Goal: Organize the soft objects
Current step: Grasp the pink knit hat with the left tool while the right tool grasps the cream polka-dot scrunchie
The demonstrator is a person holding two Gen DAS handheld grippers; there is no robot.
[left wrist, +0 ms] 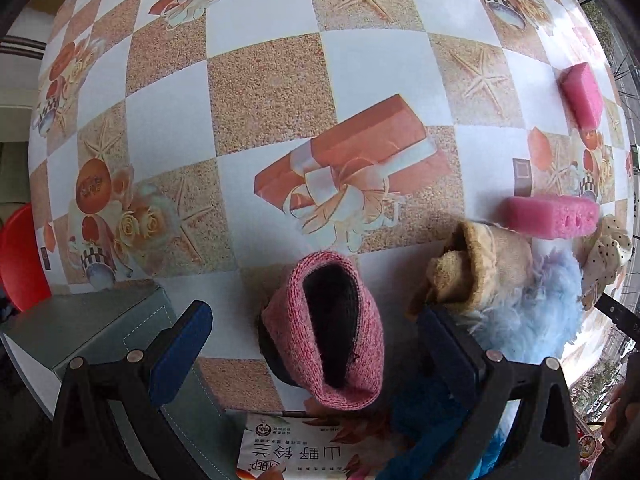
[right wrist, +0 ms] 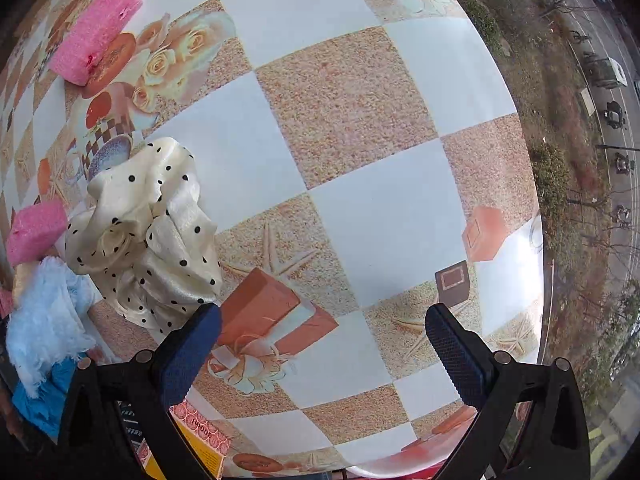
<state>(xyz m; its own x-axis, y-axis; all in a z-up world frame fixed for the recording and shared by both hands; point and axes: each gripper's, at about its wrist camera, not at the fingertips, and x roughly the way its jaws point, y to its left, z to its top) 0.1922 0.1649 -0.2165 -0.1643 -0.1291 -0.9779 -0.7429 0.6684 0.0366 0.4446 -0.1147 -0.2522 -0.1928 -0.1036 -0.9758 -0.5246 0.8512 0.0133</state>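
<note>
Both pairs of jaws stand spread wide with nothing between them. From the left wrist view, the left gripper (left wrist: 316, 340) hangs over a pink knit sock (left wrist: 340, 332) whose dark opening faces the camera; the sock lies on the tabletop (left wrist: 256, 92) between the two blue finger pads (left wrist: 182, 354), touching neither as far as can be seen. Just right of it sits a rolled tan sock (left wrist: 476, 268), pressed against a fluffy light-blue cloth (left wrist: 532, 312), and the right-hand pad lies close against that pile. A pink sponge (left wrist: 554, 216) lies just behind the tan sock, and a second pink sponge (left wrist: 582, 94) rests well apart from it, farther back near the table's right edge. A cream polka-dot scrunchie (left wrist: 606, 256) shows at the far right, beside the blue fluff. A bright blue fuzzy item (left wrist: 428, 424) lies low in the frame under the right finger, next to a printed snack packet (left wrist: 288, 448), and a grey box (left wrist: 100, 328) sits at the left beneath the left finger, with a red chair (left wrist: 20, 260) beyond the table's edge. From the right wrist view, the right gripper (right wrist: 324, 344) hovers over bare checkered tablecloth; the scrunchie (right wrist: 148, 236) is bunched up just ahead of its left finger, close to the pad, though whether they touch cannot be told. The light-blue cloth (right wrist: 44, 320) and one sponge (right wrist: 36, 232) lie to the scrunchie's left, the other sponge (right wrist: 94, 34) far back.
</note>
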